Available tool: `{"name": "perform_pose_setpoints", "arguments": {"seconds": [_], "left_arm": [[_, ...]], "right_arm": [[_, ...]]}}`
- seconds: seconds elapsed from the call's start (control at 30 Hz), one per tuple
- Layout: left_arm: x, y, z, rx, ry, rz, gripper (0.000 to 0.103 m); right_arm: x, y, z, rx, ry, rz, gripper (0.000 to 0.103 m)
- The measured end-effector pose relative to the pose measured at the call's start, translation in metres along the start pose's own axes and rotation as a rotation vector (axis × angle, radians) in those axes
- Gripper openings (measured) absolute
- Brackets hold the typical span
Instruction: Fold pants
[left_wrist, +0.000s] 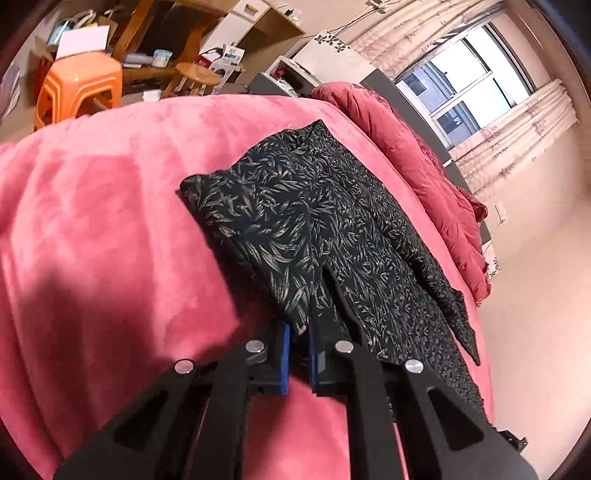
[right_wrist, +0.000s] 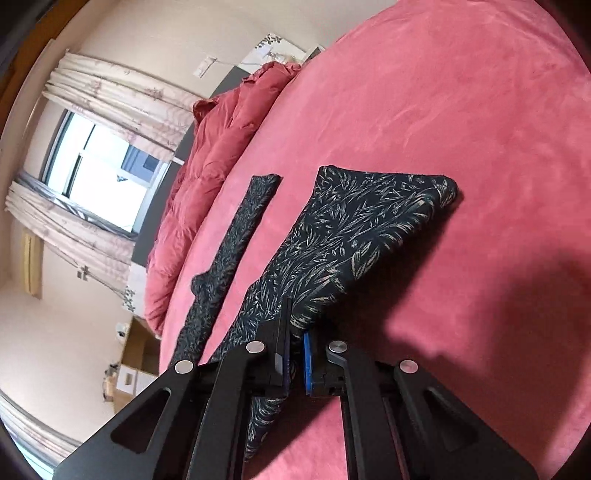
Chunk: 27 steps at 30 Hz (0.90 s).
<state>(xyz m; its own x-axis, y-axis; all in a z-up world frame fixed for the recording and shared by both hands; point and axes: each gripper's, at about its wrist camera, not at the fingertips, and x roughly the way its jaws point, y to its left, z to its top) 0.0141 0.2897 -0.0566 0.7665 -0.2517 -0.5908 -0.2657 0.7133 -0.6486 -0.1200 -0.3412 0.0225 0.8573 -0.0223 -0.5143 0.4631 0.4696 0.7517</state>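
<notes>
Dark pants with a pale leaf print lie partly folded on a pink bed cover. In the left wrist view my left gripper is shut on a near edge of the pants, the cloth pinched between its blue pads. In the right wrist view my right gripper is shut on another edge of the pants and lifts that fold off the pink cover. A narrow strip of the same cloth lies flat to the left.
A rumpled red duvet lies along the bed's far side below a curtained window. An orange plastic stool, a wooden stool and cluttered wooden furniture stand beyond the bed. Cardboard boxes sit on the floor.
</notes>
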Motion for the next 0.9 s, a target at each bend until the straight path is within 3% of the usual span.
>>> {"name": "perform_pose_setpoints", "arguments": {"seconds": [0.23,0.33,0.43,0.5,0.53,0.63,0.67,0.8,0.83,0.87,0.9], "left_arm": [[-0.031,-0.005,-0.01,0.054,0.01,0.015,0.007],[-0.04,0.003,-0.022,0.063,0.018,0.035,0.007],[-0.033,0.014,-0.034,0.068,0.041,0.071,0.007],[-0.031,0.018,-0.034,0.041,0.035,0.056,0.007],[-0.029,0.016,-0.031,0.045,0.036,0.058,0.008],[-0.028,0.014,-0.028,0.058,0.024,0.064,0.016],[-0.028,0.015,-0.027,0.056,0.02,0.069,0.021],[-0.023,0.018,-0.017,0.024,-0.006,0.086,0.027],[-0.02,0.018,-0.015,0.017,0.002,0.099,0.025],[-0.019,0.017,-0.014,0.011,0.008,0.111,0.015],[-0.018,0.016,-0.012,0.008,0.016,0.125,0.006]], "right_arm": [[-0.029,-0.019,0.005,0.021,0.07,-0.025,0.004],[-0.036,-0.032,0.003,0.019,0.127,-0.082,0.004],[-0.03,-0.047,0.002,0.079,0.187,-0.094,0.004],[-0.027,-0.059,0.002,0.133,0.202,-0.062,0.005],[-0.027,-0.062,0.003,0.142,0.202,-0.046,0.009],[-0.034,-0.071,0.012,0.174,0.136,0.012,0.038],[-0.037,-0.073,0.018,0.174,0.104,0.022,0.04],[-0.034,-0.081,0.04,0.164,0.056,-0.032,0.038],[-0.031,-0.082,0.043,0.153,0.064,-0.046,0.026],[-0.029,-0.078,0.047,0.115,0.07,-0.088,0.011],[-0.029,-0.074,0.049,0.073,0.067,-0.133,0.006]]}}
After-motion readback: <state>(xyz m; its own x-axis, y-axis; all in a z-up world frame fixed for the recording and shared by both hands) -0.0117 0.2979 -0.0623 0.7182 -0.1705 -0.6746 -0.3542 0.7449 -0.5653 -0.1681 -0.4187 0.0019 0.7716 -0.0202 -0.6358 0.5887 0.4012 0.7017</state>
